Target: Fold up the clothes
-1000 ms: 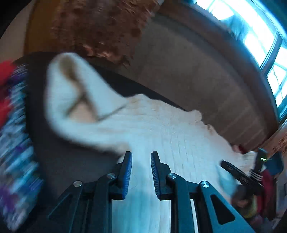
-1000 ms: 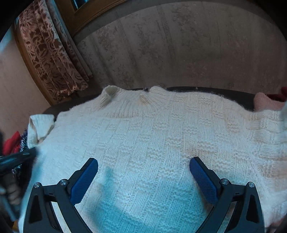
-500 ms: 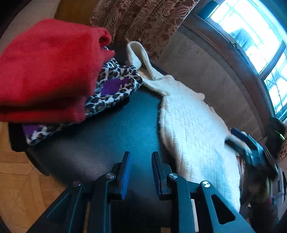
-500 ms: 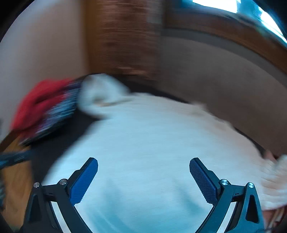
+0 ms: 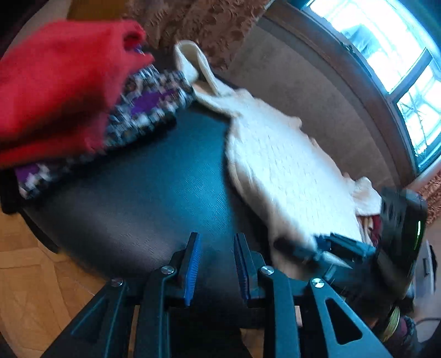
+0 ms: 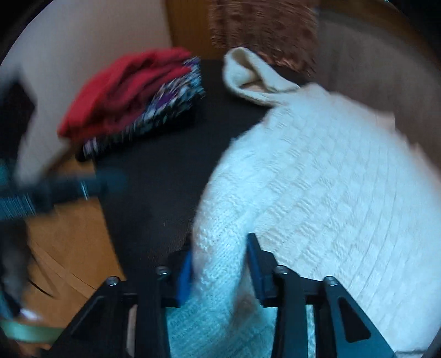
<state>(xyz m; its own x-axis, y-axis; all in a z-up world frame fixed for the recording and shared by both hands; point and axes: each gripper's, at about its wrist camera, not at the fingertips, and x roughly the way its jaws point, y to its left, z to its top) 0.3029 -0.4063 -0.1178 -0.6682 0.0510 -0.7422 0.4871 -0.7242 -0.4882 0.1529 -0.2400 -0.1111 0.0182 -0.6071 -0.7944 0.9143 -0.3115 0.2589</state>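
Observation:
A cream knit sweater (image 5: 278, 168) lies spread on a dark table (image 5: 154, 192), one sleeve end (image 5: 193, 60) curled up at the far side. It also shows in the right wrist view (image 6: 317, 179). My right gripper (image 6: 219, 264) is shut on the sweater's near hem corner, with cloth bunched between its blue pads. It also shows in the left wrist view (image 5: 317, 247) at the sweater's near edge. My left gripper (image 5: 216, 261) is over the bare table left of the sweater, with a narrow gap between its pads and nothing in it.
A folded red garment (image 5: 60, 82) lies on a folded leopard-print one (image 5: 148, 110) at the table's far left; both show in the right wrist view (image 6: 132, 91). Wooden floor (image 5: 33, 275) lies beyond the near-left table edge. A curtain (image 5: 206, 22), a wall and a window (image 5: 386, 55) stand behind.
My right gripper has closed from wide open onto the sweater's hem corner. My left gripper has pulled back off the sweater to the bare table on its left.

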